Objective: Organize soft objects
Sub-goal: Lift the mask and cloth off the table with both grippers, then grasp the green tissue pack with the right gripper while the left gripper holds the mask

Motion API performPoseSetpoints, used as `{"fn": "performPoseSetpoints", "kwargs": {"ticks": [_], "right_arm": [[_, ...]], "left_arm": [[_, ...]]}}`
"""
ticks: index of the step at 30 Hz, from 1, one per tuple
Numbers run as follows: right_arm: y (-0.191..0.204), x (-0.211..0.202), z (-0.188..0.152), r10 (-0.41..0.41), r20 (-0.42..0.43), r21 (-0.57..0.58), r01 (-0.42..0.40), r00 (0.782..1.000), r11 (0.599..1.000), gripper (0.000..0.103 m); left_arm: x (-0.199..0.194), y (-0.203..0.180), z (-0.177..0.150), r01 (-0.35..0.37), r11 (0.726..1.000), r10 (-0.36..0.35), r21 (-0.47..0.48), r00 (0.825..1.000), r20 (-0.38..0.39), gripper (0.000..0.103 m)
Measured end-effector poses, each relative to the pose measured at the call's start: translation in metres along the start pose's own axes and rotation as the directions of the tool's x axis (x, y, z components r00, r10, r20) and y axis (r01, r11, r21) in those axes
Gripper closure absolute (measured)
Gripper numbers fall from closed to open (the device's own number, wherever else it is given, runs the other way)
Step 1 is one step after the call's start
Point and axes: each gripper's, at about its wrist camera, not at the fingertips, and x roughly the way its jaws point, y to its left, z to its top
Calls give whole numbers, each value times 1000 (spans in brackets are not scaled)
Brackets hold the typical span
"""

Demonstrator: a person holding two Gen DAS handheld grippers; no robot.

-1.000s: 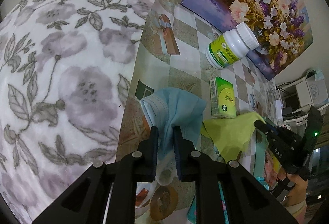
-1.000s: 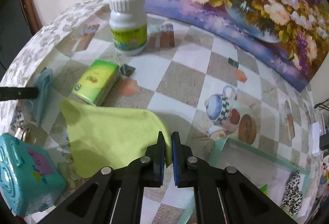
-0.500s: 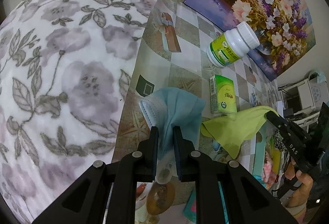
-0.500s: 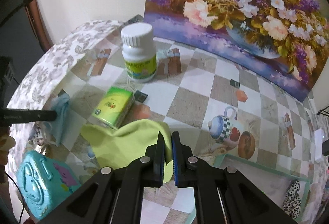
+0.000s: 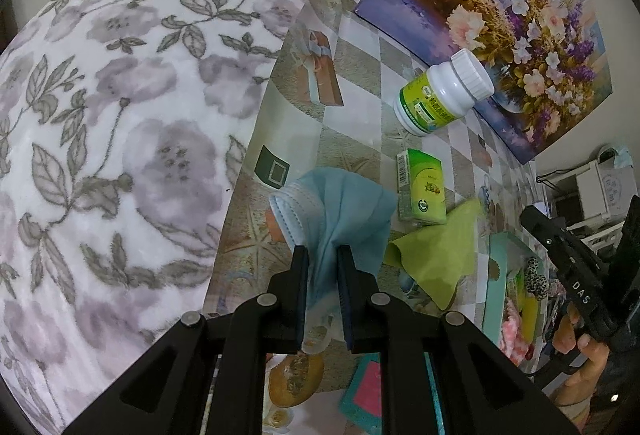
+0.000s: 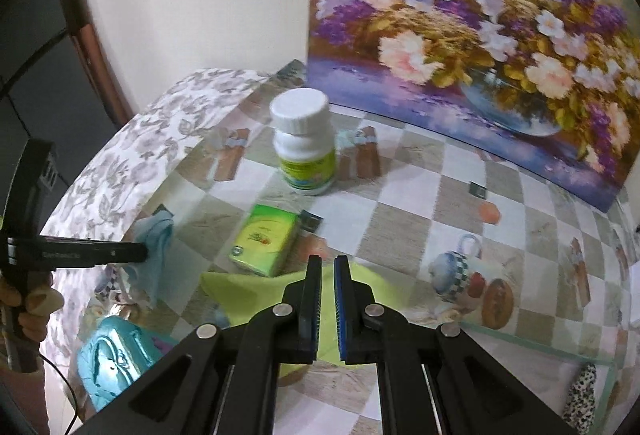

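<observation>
Both tools are matte black plastic — the left gripper shows two angular arms, each studded with a pair of round silver screw heads, ending in flat fingers lined with dark blue ribbed pads. The right gripper is the same build, its pads a brighter blue. Seen from the side it carries white lettering, "DAS", along its body. A thin black cable trails down beside the person's hand — bare, no sleeve in view.

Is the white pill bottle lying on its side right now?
No, in the right wrist view the white pill bottle stands upright on the checkered table, cap on top.
</observation>
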Motion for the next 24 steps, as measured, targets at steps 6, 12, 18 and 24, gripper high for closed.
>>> {"fn": "performPoseSetpoints", "kwargs": {"ticks": [6,12,18,24], "right_arm": [[12,20,2,7,-53,-14,-7,999,1000,95],[26,47,7,5,-138,1,-5,990,1000,53],[39,68,16,-10,-190,-6,9,982,1000,48],[50,95,28,-14,-247,11,17,969,1000,42]], "left_arm": [[-8,3,-1,-48,999,48,9,998,43,88],[-13,6,-2,-36,999,36,6,998,55,88],[-13,7,-3,-27,1000,27,1,998,54,88],[-10,6,-3,-25,1000,25,2,999,47,88]]}}
